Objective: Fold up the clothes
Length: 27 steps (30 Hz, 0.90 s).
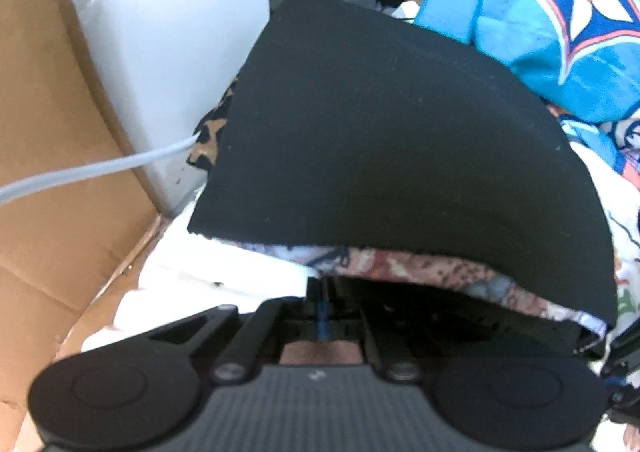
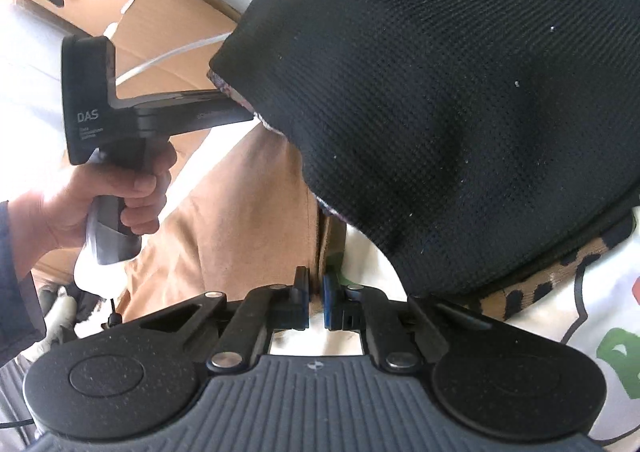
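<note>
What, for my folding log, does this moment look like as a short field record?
garment: black garment with a patterned inner side, lifted and hanging
left claw: shut on the garment's lower hem
left hand: wrapped around the left tool's handle
right claw: narrow gap between fingers, nothing seen in it; garment corner just to its right
underneath: leopard-print fabric peeks out below the garment
surroundings: cardboard on the left, blue patterned fabric behind
fold state: not yet laid flat
</note>
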Each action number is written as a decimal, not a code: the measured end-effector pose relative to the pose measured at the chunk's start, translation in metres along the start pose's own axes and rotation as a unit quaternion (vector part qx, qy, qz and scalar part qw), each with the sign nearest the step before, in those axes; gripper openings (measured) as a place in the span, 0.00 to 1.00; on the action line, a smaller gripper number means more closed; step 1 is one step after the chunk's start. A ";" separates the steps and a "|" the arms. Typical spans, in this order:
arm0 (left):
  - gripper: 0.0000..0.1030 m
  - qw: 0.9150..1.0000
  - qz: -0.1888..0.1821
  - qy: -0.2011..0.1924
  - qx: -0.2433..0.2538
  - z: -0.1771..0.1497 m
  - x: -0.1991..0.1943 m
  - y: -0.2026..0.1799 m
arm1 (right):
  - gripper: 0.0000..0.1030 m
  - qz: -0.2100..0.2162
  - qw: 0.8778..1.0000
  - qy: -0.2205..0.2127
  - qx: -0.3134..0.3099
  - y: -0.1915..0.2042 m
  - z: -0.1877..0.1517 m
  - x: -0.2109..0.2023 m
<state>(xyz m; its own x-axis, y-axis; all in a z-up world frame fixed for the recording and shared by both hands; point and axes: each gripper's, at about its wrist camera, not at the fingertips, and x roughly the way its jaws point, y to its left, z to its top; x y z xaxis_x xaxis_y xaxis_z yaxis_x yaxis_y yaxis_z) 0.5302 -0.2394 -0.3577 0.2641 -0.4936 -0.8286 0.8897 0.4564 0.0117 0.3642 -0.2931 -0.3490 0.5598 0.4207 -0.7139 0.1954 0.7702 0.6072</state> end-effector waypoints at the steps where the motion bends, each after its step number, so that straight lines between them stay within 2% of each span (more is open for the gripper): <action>1: 0.07 1.000 0.012 0.006 -0.003 -0.001 0.003 0.000 | 0.08 -0.006 1.000 0.003 -0.002 0.001 0.000 0.000; 4: 0.21 0.999 0.031 0.010 -0.009 -0.002 0.002 0.000 | 0.17 -0.023 1.000 0.011 -0.008 0.003 -0.002 0.000; 5: 0.30 0.999 0.035 0.010 -0.011 -0.002 0.001 0.001 | 0.18 -0.029 0.999 0.014 -0.010 0.004 -0.002 0.000; 7: 0.37 0.999 0.040 0.006 -0.016 -0.004 -0.006 0.004 | 0.18 -0.038 0.999 0.013 -0.020 0.005 -0.003 -0.004; 15: 0.36 0.999 0.046 -0.007 -0.025 -0.023 -0.038 0.012 | 0.18 -0.011 0.997 -0.029 -0.068 0.023 -0.003 -0.022; 18: 0.33 0.999 0.042 -0.004 -0.025 -0.035 -0.044 0.000 | 0.18 0.000 0.996 -0.036 -0.083 0.024 -0.003 -0.017; 22: 0.29 0.999 0.031 0.000 -0.021 -0.040 -0.029 -0.008 | 0.18 -0.001 0.991 -0.033 -0.127 0.032 0.001 -0.005; 27: 0.28 0.999 0.027 0.000 -0.029 -0.055 -0.021 -0.019 | 0.19 -0.032 0.990 -0.011 -0.136 0.024 0.003 0.005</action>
<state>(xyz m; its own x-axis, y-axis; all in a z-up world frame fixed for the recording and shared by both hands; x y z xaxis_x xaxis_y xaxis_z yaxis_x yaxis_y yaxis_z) 0.4867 -0.1969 -0.3717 0.3107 -0.4675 -0.8276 0.8514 0.5240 0.0236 0.3742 -0.2739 -0.3368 0.5714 0.3581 -0.7384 0.0090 0.8970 0.4420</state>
